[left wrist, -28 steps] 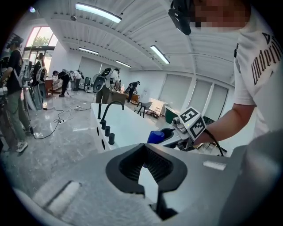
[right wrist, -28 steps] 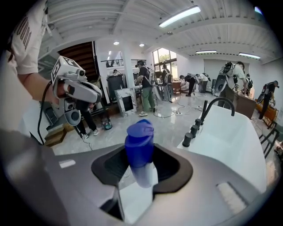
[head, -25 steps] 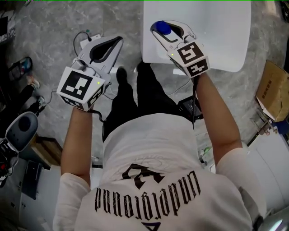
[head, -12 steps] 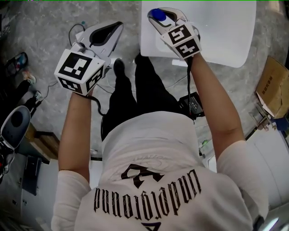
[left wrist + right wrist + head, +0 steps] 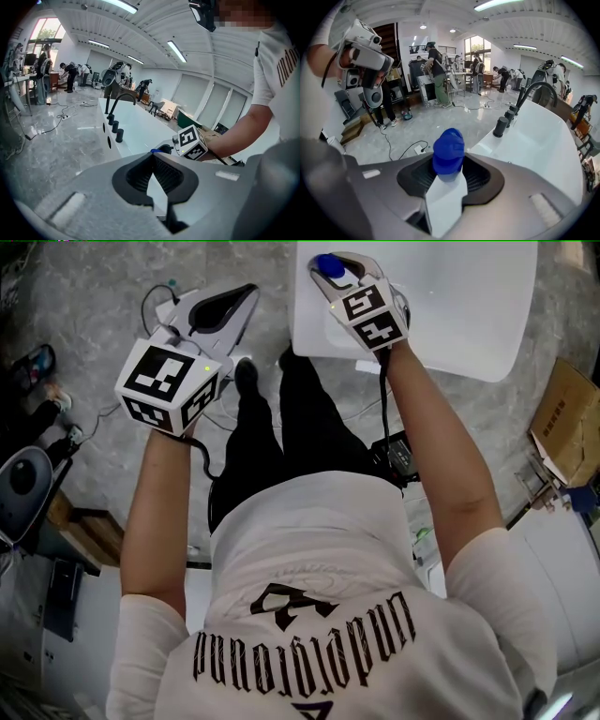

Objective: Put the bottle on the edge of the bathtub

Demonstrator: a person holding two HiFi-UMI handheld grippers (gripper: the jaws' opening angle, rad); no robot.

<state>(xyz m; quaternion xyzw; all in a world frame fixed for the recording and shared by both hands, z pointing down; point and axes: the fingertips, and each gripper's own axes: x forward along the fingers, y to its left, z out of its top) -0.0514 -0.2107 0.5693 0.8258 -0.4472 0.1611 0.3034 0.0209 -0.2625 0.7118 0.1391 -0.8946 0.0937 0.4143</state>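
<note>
Bottle [image 5: 446, 197]: white body, blue cap [image 5: 448, 151], standing up between the pads of the right gripper [image 5: 336, 273], which is clamped on it, jaws partly apart. It is over the near corner of the white bathtub [image 5: 450, 315]; rim contact not discernible. Left gripper [image 5: 225, 310]: jaws together, empty, over the grey floor [image 5: 94, 296].

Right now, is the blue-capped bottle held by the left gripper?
No, the bottle sits clamped between the jaws of the right gripper, as the right gripper view shows plainly.
</note>
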